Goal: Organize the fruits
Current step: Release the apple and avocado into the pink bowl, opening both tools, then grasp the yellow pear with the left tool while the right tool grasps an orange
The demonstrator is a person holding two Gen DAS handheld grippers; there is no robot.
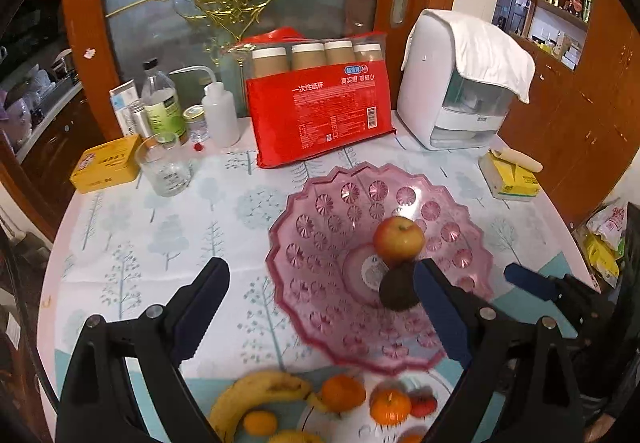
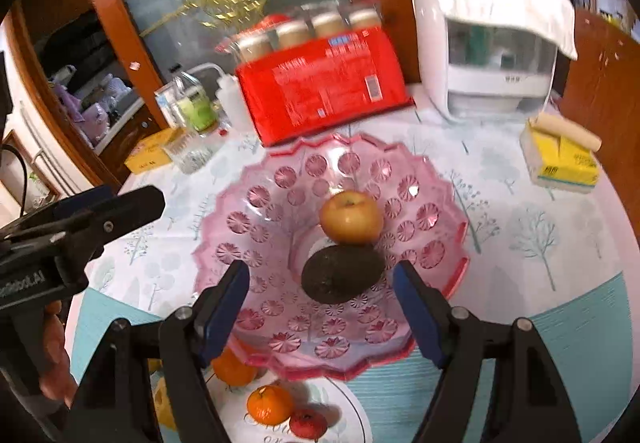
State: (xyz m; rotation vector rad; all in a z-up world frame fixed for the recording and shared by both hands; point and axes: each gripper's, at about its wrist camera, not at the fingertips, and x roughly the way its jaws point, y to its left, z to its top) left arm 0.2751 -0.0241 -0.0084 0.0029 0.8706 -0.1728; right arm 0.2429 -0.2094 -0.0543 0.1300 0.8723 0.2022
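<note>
One apple (image 2: 351, 217) and one dark avocado (image 2: 342, 274) sit touching in a pink glass bowl (image 2: 424, 179) mid-table, both the left gripper (image 1: 322, 285) and right gripper (image 2: 320, 293) open and empty above its near rim, three oranges (image 1: 390, 405) and two bananas (image 1: 256, 395) crowding the near table edge

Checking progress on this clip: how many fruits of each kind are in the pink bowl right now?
Apple: 1
Avocado: 1
Total in the pink bowl: 2
</note>
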